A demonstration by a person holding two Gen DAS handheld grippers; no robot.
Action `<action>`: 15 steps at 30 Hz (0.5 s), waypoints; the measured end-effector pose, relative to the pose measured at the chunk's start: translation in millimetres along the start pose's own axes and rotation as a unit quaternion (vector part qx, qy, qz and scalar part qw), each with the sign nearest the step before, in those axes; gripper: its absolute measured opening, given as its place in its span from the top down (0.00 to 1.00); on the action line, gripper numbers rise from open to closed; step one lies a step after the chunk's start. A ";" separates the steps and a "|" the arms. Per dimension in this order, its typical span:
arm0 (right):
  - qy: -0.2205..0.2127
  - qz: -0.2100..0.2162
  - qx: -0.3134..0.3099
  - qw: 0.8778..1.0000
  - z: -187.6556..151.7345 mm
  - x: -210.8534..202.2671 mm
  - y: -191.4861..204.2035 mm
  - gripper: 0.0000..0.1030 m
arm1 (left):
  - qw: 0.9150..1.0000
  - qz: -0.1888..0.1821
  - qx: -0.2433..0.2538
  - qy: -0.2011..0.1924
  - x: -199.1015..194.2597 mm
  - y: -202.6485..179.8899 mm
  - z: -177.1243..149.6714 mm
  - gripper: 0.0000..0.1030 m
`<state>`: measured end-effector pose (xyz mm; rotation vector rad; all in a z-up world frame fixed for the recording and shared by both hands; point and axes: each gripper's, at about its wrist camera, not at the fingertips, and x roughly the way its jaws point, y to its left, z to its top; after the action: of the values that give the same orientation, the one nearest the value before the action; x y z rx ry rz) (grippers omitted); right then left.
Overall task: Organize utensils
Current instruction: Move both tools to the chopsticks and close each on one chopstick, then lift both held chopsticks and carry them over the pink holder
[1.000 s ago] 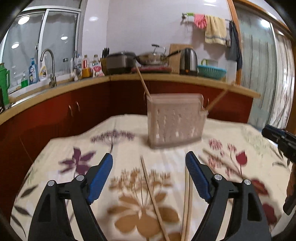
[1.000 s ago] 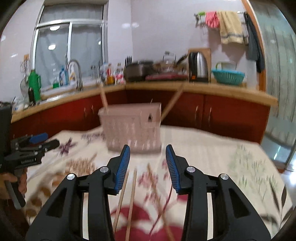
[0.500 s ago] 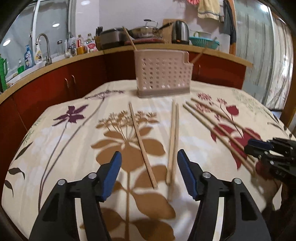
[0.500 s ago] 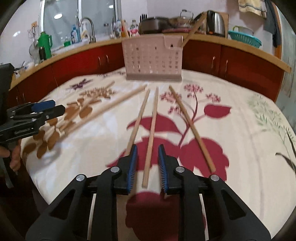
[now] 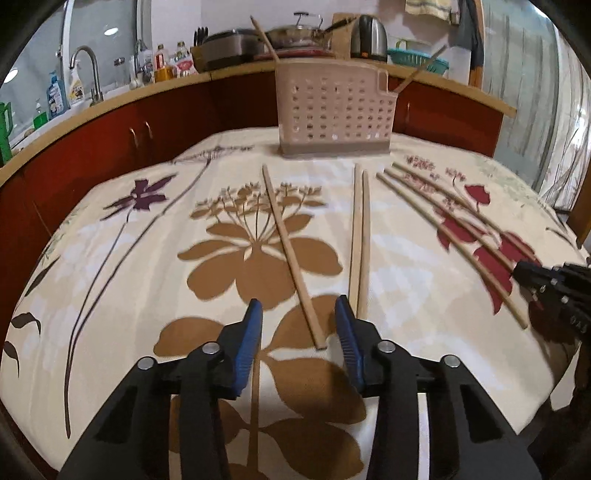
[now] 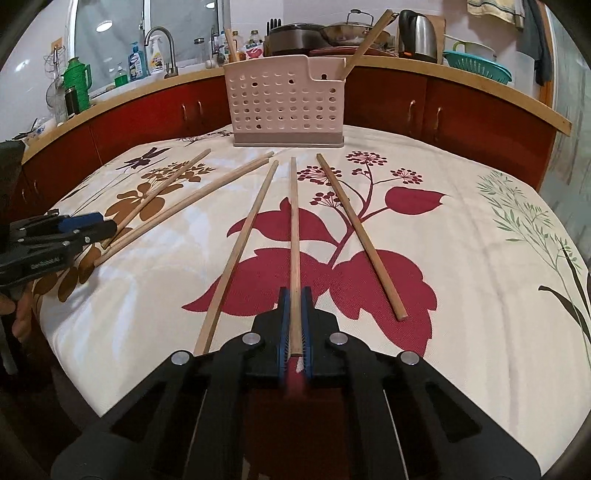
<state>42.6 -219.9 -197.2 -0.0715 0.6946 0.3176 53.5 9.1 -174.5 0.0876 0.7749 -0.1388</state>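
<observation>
Several wooden chopsticks lie on a flowered tablecloth point(image 6: 461, 229). A pink perforated utensil holder point(image 6: 286, 103) stands at the far end with two chopsticks leaning in it; it also shows in the left wrist view point(image 5: 334, 110). My right gripper point(image 6: 294, 299) is shut on the near end of the middle chopstick point(image 6: 293, 236), which still lies along the cloth. My left gripper point(image 5: 298, 325) is open, its fingers on either side of the near end of a single chopstick point(image 5: 290, 247). A pair of chopsticks point(image 5: 360, 236) lies just right of it.
Red cabinets and a wooden counter point(image 6: 480, 81) ring the table, with a sink tap point(image 6: 162, 40), bottles, pots, a kettle point(image 6: 417, 33) and a teal basket point(image 6: 476, 68). The table's near edge drops off just under both grippers.
Both grippers pulled back and dropped low to the near ends of the chopsticks. The right gripper closed on the middle chopstick. The left gripper narrowed around a single chopstick.
</observation>
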 end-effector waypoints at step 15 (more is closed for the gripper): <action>-0.001 0.000 -0.004 1.000 -1.8 -2.9 1.0 0.94 | 0.998 -0.005 0.059 -0.013 -9.8 -12.7 -13.7 0.91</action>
<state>39.1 -220.0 -196.7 -0.0787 0.6920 0.3196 35.2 -0.8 -177.8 0.1923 0.7409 -0.1952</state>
